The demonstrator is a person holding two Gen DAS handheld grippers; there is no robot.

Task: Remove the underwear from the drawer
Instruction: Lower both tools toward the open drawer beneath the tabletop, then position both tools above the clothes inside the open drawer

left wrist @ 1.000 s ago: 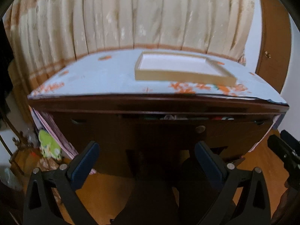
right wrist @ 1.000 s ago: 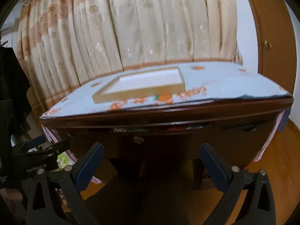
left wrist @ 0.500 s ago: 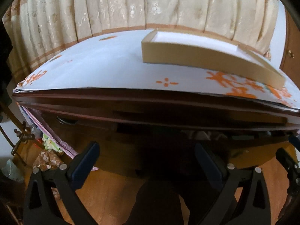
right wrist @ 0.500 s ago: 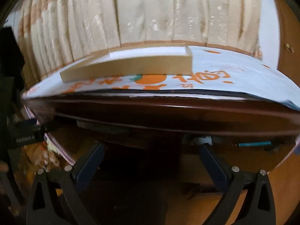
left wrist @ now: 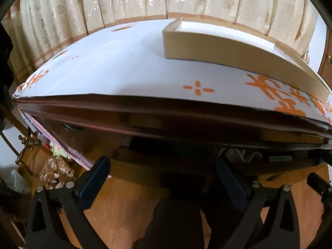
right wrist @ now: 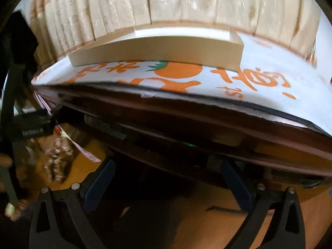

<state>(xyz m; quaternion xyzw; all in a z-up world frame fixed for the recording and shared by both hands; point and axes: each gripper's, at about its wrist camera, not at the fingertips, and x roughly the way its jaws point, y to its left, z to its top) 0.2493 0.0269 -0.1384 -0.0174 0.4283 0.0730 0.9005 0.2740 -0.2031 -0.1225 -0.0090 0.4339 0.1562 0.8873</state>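
A dark wooden desk with a shallow drawer under its top fills both views. The drawer (left wrist: 207, 157) stands slightly ajar; pale cloth (left wrist: 240, 154) shows in its dark gap, too dim to identify. My left gripper (left wrist: 164, 170) is open and empty just below the drawer front. My right gripper (right wrist: 168, 174) is open and empty, close under the desk edge (right wrist: 207, 124); the drawer gap (right wrist: 145, 139) above it is dark. The left gripper body (right wrist: 31, 124) shows at the right wrist view's left edge.
A white cloth with orange prints (left wrist: 116, 66) covers the desk top, with a shallow cardboard box lid (left wrist: 228, 49) on it. Beige curtains (left wrist: 145, 0) hang behind. Bags and clutter (left wrist: 56, 166) lie on the wooden floor at the left. A dark chair (left wrist: 176, 217) stands below.
Both grippers have moved forward and closer to the desk front, so the drawer gap now sits right above the fingers. Both stay open and empty.
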